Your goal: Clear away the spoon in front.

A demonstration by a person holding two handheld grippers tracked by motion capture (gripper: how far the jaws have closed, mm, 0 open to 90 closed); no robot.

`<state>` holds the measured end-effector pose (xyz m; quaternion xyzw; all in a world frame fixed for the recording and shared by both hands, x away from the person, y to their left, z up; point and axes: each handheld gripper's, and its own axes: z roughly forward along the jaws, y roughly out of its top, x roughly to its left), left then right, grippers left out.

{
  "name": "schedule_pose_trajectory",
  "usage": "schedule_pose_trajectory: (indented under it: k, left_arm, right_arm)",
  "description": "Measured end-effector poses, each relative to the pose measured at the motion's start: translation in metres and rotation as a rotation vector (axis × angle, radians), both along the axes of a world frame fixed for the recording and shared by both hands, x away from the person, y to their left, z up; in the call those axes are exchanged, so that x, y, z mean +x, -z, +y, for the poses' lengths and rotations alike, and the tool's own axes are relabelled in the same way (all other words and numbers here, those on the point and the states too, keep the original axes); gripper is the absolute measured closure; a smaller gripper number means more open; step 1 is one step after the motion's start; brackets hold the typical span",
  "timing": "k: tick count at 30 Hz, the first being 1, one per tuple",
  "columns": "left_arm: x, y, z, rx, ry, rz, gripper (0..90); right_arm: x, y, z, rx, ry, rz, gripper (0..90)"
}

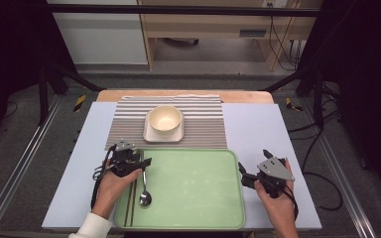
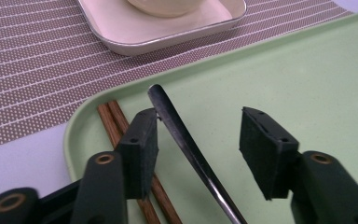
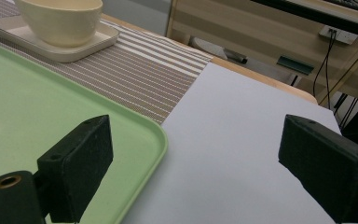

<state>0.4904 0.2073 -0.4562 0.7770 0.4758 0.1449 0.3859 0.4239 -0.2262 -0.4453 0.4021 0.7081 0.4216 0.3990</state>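
1. The left hand-held gripper [image 2: 198,154] hangs released over the green tray's [image 1: 198,178] left end, jaws wide, straddling the spoon [image 2: 191,151] handle; one pad touches it.
2. The spoon's long axis runs along the gripper's reach, beside the chopsticks [image 2: 121,128].
3. The right hand-held gripper [image 3: 200,168], empty and spread, sits well apart over the table [image 3: 242,140].

Grey floor [image 1: 25,148] around the table, darker toward the edges. Metal rails [image 1: 15,163] along the left side, another at the right. Black frame bars [image 1: 178,10] overhead and slanting down at both sides. Pale wooden desk [image 1: 203,25] at the back, white cabinet [image 1: 99,34] to its left. Black cables [image 1: 283,44] hanging by the desk, more trailing on the floor at right. Yellow-and-black tape marks [image 1: 80,102] on the floor near the table's far corners. Even, soft light.
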Motion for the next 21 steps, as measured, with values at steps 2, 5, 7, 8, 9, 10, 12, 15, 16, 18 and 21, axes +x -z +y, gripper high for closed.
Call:
schedule_pose_trajectory:
  k: [2, 5, 7, 8, 9, 10, 12, 15, 16, 18, 21]
  left_arm:
    - [0.000, 0.001, -0.004, 0.025, 0.010, 0.000, 43.6]
    - [0.001, 0.001, -0.008, 0.028, 0.014, 0.013, 40.2]
    - [0.002, 0.002, -0.014, 0.051, 0.013, 0.016, 37.3]
    - [0.002, 0.003, -0.017, 0.064, 0.014, 0.019, 36.0]
    - [0.002, 0.003, -0.019, 0.076, 0.015, 0.022, 34.9]
    - [0.003, 0.004, -0.023, 0.094, 0.022, 0.024, 33.6]
    - [0.003, 0.006, -0.029, 0.118, 0.031, 0.031, 31.5]
    - [0.003, 0.008, -0.037, 0.136, 0.037, 0.034, 30.1]
    - [0.002, 0.007, -0.039, 0.143, 0.036, 0.029, 29.7]
    - [0.001, 0.005, -0.045, 0.152, 0.049, 0.013, 28.5]
    - [0.000, 0.002, -0.048, 0.128, 0.052, -0.001, 27.5]
  right_arm:
    - [0.000, 0.000, 0.000, 0.000, -0.001, 0.001, 9.7]
    - [0.000, 0.000, -0.001, -0.001, -0.002, 0.001, 9.7]
    - [0.000, 0.000, -0.001, 0.001, -0.002, 0.001, 9.7]
    - [0.000, 0.000, -0.001, 0.002, -0.003, 0.001, 9.7]
    - [0.000, -0.001, -0.001, 0.003, -0.004, 0.000, 9.7]
    - [-0.001, -0.001, -0.001, 0.003, -0.005, 0.000, 9.7]
    - [0.000, -0.001, 0.000, 0.000, -0.009, 0.000, 9.7]
    - [-0.001, -0.001, 0.001, -0.004, -0.019, 0.001, 9.6]
    - [-0.001, -0.001, 0.001, -0.004, -0.020, 0.000, 9.6]
    - [-0.001, -0.001, 0.001, -0.004, -0.022, -0.002, 9.6]
    - [-0.001, -0.001, 0.001, -0.004, -0.024, -0.002, 9.5]
